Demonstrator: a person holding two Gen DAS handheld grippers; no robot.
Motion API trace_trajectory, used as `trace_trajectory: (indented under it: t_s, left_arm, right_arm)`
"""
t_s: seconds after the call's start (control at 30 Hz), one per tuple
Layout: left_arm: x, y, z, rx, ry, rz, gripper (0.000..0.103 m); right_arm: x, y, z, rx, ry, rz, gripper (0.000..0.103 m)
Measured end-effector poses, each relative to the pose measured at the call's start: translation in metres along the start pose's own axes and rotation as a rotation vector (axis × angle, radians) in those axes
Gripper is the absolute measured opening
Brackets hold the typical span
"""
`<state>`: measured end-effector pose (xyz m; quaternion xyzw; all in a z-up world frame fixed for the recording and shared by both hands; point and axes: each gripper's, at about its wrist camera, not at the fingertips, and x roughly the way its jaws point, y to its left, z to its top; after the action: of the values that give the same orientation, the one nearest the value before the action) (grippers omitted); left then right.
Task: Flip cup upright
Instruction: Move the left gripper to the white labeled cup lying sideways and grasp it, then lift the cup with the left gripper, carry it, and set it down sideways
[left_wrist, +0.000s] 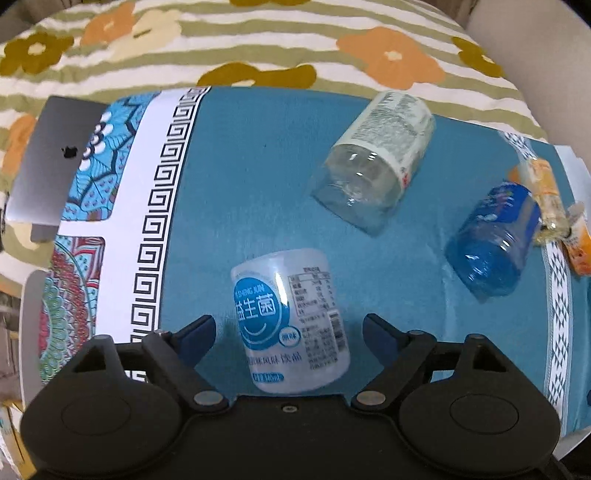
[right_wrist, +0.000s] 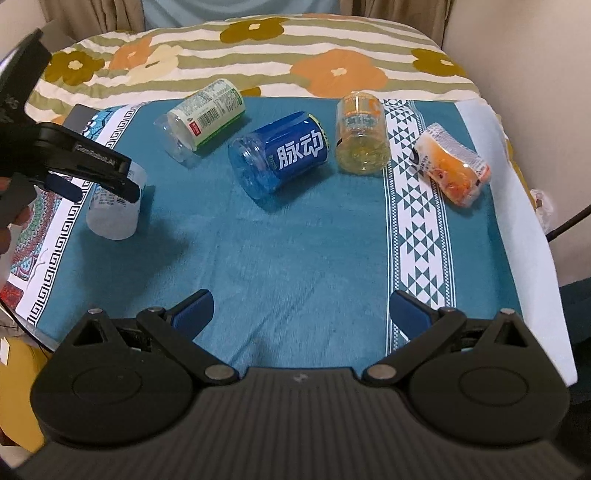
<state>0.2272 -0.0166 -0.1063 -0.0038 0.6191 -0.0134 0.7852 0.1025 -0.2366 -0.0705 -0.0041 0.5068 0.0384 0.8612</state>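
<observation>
A white cup (left_wrist: 291, 317) with a blue round label stands on the teal cloth (left_wrist: 251, 177) between the open fingers of my left gripper (left_wrist: 290, 332), not touching either pad. In the right wrist view this cup (right_wrist: 114, 214) stands at the far left, with the left gripper (right_wrist: 99, 184) around its top. A clear cup with a green label (left_wrist: 373, 158) (right_wrist: 203, 118), a blue cup (left_wrist: 495, 236) (right_wrist: 277, 155) and an orange-labelled cup (right_wrist: 450, 166) lie on their sides. A yellow cup (right_wrist: 362, 133) stands on end. My right gripper (right_wrist: 299, 314) is open and empty near the cloth's front edge.
The cloth lies on a bed with a striped, flowered cover (right_wrist: 258, 48). A grey laptop (left_wrist: 48, 158) sits under the cloth's left edge. A wall (right_wrist: 517, 55) is at the right.
</observation>
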Motion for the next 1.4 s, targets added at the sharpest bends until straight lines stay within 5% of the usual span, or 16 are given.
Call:
trace_trajectory:
  t_s: [0.2,0.37,0.8,1.13,1.4]
  left_arm:
    - [0.01,0.005,0.005,-0.037,0.035,-0.022,0.083]
    - [0.018,0.006,0.005,-0.063,0.071,-0.062,0.068]
    - [0.0,-0.001,-0.006,-0.047,0.063,-0.081,0.067]
    - [-0.037,-0.027,-0.054,-0.017,0.036,-0.148,0.067]
    - [-0.022,-0.056,-0.082,0.041,0.081,-0.17,0.067]
  right_arm:
    - [0.012,-0.001,0.003,0.003,0.026,0.009,0.103]
    - [0.017,-0.002,0.005,0.002,0.034,0.016,0.103]
    - [0.012,0.001,0.003,0.0,0.028,0.045,0.103]
    - [-0.008,-0.007,-0.001,0.014,-0.014,0.046,0.103]
    - [-0.016,-0.025,-0.013,0.033,-0.031,0.028,0.103]
